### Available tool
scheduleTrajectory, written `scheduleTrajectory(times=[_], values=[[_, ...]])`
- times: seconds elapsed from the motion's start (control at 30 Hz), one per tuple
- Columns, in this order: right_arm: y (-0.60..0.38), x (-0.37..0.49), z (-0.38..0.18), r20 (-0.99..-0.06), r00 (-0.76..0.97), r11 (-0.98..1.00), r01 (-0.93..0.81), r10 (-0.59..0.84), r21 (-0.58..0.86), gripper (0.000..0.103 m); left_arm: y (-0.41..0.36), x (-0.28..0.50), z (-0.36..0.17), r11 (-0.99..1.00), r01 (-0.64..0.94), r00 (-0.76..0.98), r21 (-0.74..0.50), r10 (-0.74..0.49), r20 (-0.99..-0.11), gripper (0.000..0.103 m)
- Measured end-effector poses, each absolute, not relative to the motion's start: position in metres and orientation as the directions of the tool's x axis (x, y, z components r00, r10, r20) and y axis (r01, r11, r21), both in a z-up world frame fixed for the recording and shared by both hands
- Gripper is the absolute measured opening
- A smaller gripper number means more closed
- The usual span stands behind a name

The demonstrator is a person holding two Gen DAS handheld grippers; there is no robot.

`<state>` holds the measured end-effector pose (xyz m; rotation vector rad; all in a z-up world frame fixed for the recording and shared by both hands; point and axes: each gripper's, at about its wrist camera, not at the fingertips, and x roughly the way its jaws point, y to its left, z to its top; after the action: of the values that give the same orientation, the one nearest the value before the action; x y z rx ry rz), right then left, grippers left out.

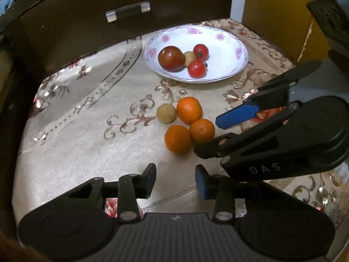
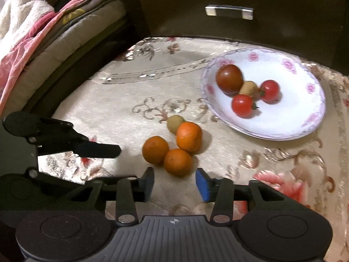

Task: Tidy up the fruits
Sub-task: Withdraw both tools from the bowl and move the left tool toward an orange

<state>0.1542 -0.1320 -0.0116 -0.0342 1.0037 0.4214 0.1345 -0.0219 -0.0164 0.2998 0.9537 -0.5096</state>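
Left gripper (image 1: 175,180) jaws apart, empty, above the cloth (image 1: 87,152). Right gripper (image 2: 174,184) also spread, empty, just short of 3 oranges (image 2: 177,161) clustered touching, 1 tan fruit (image 2: 174,123) beside them. Plate (image 2: 305,69) beyond holds 1 dark tomato (image 2: 229,78), 2 red tomatoes (image 2: 242,106), 1 tan fruit.

Glossy glazed plate (image 1: 224,74), sheeny embroidered cloth (image 1: 87,148), smooth-skinned tomatoes (image 2: 242,106), matt dimpled oranges (image 2: 188,136), dark lacquered wooden drawer front (image 1: 98,28)
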Motion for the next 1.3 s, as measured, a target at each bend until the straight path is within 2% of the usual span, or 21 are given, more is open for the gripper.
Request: scheduleTrajectory(times=[0.3,0.47,0.57,0.67,1.3], values=[[-0.126,0.161,-0.018,-0.83,0.47,0.925,-0.356,0.3,0.133,0.04,-0.015,0.137,-0.016,0.849,0.528,0.464,-0.002,-0.291,-0.837,0.048],[-0.125,0.166,-0.021,-0.828,0.481,0.93,-0.345,0.289,0.124,0.037,-0.014,0.138,-0.016,0.852,0.524,0.462,-0.009,-0.293,-0.837,0.048],[-0.124,0.168,-0.022,-0.829,0.484,0.932,-0.344,0.28,0.115,0.027,-0.014,0.141,-0.016,0.853,0.522,0.464,-0.008,-0.292,-0.836,0.049],[-0.127,0.167,-0.021,-0.83,0.482,0.933,-0.342,0.279,0.116,0.024,-0.015,0.144,-0.017,0.854,0.52,0.464,-0.013,-0.295,-0.835,0.049],[-0.173,0.149,-0.012,-0.835,0.486,0.951,-0.278,0.26,0.134,0.025,-0.033,0.181,-0.03,0.897,0.442,0.5,-0.006,-0.252,-0.828,0.051]])
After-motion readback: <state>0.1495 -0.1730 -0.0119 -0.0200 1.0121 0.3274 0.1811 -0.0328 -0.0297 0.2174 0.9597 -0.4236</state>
